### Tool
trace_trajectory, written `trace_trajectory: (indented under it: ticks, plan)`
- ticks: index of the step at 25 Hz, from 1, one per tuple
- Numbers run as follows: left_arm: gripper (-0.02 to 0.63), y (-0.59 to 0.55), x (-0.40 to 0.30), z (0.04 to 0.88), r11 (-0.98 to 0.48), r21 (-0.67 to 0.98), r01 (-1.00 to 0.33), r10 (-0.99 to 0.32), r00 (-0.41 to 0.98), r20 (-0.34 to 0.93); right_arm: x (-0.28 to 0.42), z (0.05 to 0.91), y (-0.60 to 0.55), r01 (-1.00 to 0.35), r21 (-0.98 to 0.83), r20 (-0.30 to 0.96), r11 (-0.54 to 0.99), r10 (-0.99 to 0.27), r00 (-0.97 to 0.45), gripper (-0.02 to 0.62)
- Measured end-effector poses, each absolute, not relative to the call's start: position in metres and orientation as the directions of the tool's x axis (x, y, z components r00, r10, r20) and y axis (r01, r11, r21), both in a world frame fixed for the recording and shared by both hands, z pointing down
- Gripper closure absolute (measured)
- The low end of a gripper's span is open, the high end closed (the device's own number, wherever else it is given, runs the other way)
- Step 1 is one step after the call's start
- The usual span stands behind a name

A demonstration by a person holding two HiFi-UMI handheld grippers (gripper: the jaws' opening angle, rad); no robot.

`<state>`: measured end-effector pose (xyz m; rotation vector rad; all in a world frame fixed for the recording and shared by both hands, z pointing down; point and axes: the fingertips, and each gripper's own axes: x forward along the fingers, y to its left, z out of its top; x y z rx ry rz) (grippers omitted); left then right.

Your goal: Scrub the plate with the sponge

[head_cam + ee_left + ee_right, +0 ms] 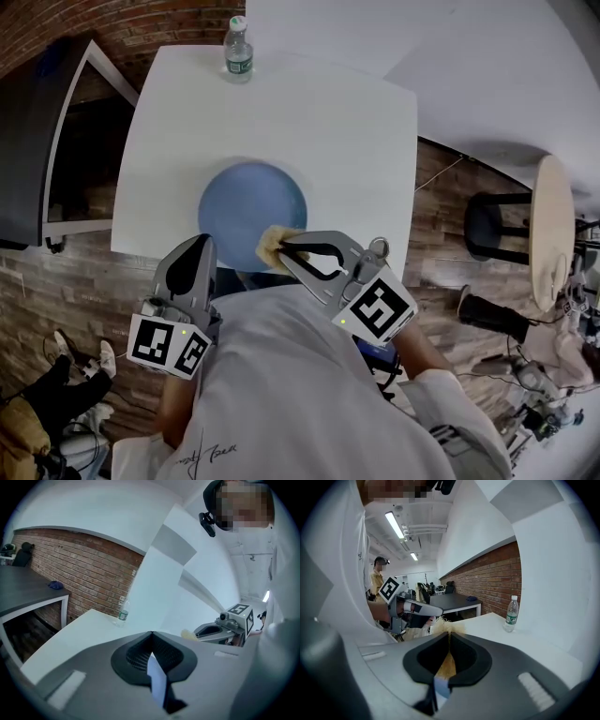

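**Item: plate** point(246, 211). Blue and round, lying flat on the white worktop point(337, 141) toward its near edge. Being round, it has no long axis to line up with.

**Item: sponge** point(273, 246). Pale yellow, clenched between the jaws of the right gripper point(286, 251), with its frayed end sticking out past the tips. Seen from above, it sits over the plate's near right rim. Whether it touches the plate cannot be told, though it appears to be held above it.

**Item: left gripper** point(202, 242). Jaws closed together with nothing between them. It sits just beside the plate's near left rim.

**Item: bottle** point(238, 49). Upright at the far edge of the worktop, well apart from the plate.

**Governing relation:** The middle of the plate lies ahead of the right jaws and to their left, and probably below them. The right gripper points slantwise toward it, so it is the hand placed to scrub. A likely next move is to bring the sponge down and forward onto the blue face. The left gripper is equally near but carries nothing.
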<state>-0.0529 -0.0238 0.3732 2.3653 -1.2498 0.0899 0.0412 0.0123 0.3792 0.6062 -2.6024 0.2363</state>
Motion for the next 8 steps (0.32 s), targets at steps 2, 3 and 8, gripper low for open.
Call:
trace_trajectory:
  ticks: [2, 3, 8]
  plan:
    - [0.589, -0.020, -0.049, 0.372, -0.486, 0.385, -0.784, -0.758, 0.598, 0.261, 0.041, 0.376, 0.015, -0.448, -0.045, 0.477, 0.893, -0.375, -0.795, 0.577]
    - [0.589, -0.018, -0.048, 0.372, -0.487, 0.396, -0.778, -0.753, 0.604, 0.260, 0.040, 0.375, 0.017, -0.447, -0.040, 0.477, 0.894, -0.376, -0.794, 0.577]
    - [0.589, -0.009, -0.040, 0.372, -0.500, 0.414, -0.760, -0.736, 0.626, 0.259, 0.037, 0.369, 0.021, -0.447, -0.039, 0.469, 0.894, -0.379, -0.798, 0.577]
